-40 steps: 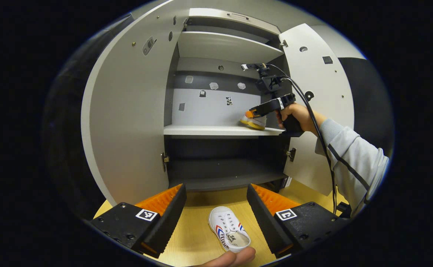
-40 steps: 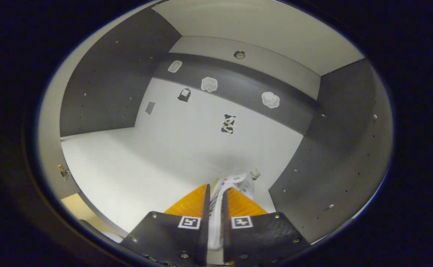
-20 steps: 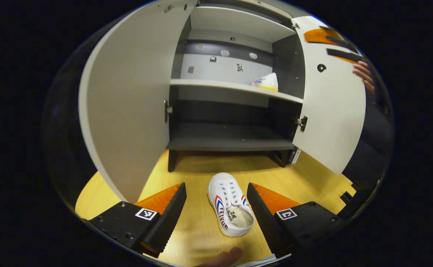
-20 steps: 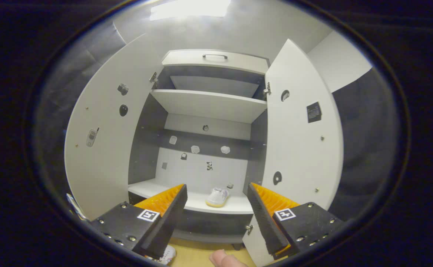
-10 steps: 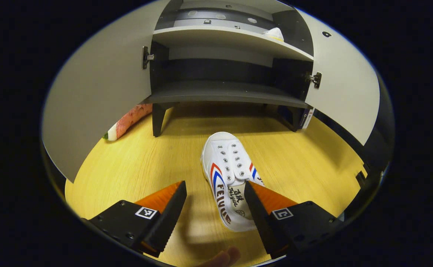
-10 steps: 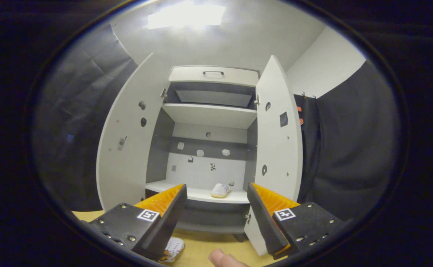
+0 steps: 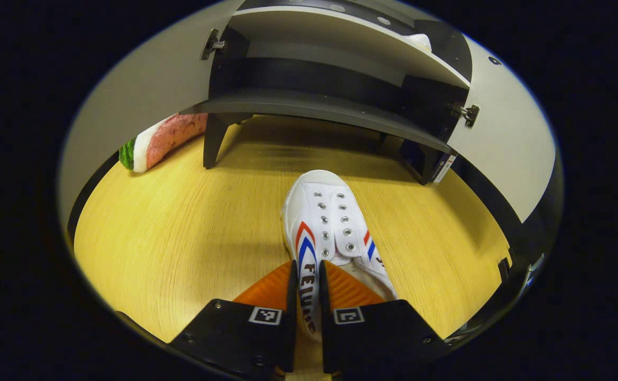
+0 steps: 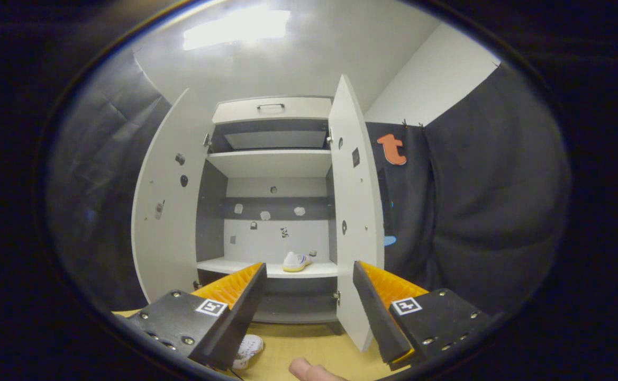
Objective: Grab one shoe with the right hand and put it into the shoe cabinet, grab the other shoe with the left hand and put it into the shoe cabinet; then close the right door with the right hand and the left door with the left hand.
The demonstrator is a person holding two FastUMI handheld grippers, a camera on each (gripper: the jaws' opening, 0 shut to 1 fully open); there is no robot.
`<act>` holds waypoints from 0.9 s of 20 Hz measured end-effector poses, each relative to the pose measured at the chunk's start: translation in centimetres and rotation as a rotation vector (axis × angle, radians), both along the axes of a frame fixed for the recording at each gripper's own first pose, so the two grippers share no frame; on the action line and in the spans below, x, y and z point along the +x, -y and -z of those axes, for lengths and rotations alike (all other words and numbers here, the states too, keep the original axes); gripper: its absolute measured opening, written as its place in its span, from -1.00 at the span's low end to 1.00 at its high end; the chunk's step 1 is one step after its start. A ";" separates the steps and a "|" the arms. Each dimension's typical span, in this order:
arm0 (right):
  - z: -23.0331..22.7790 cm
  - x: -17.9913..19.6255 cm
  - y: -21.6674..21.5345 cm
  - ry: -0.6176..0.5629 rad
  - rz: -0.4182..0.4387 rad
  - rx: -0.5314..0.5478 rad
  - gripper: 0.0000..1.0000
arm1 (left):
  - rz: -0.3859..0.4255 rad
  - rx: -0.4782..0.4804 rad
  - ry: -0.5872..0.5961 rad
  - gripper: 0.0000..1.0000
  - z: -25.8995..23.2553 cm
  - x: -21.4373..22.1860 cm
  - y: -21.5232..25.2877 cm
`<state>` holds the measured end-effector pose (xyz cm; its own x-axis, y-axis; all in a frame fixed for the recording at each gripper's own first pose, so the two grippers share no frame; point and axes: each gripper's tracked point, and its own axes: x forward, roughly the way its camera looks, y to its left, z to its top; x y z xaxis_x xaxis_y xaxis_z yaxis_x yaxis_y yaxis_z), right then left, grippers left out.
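- Left gripper [image 7: 305,286] clamping the side wall of the white shoe [image 7: 326,227], red and blue chevrons, metal eyelets, lying on the wooden floor [image 7: 182,233] before the shoe cabinet [image 7: 319,108].
- Right gripper [image 8: 309,296] hanging with fingers spread, facing the other shoe [image 8: 295,261] sitting on the shelf [image 8: 224,266], both doors standing open.
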<state>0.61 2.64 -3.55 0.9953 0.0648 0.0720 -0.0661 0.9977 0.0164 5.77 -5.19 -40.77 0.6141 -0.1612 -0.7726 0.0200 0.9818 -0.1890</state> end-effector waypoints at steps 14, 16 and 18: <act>0.3 0.6 9.5 -0.015 0.079 0.039 0.93 | -0.003 0.032 0.282 -0.99 -19.0 2.5 2.9; -0.8 1.0 11.0 0.010 0.080 0.055 0.94 | -0.016 -0.010 0.329 -0.99 -23.0 4.3 3.4; -2.2 1.1 12.8 0.044 0.095 0.093 0.94 | -0.028 -0.030 0.393 -0.99 -27.1 6.5 3.3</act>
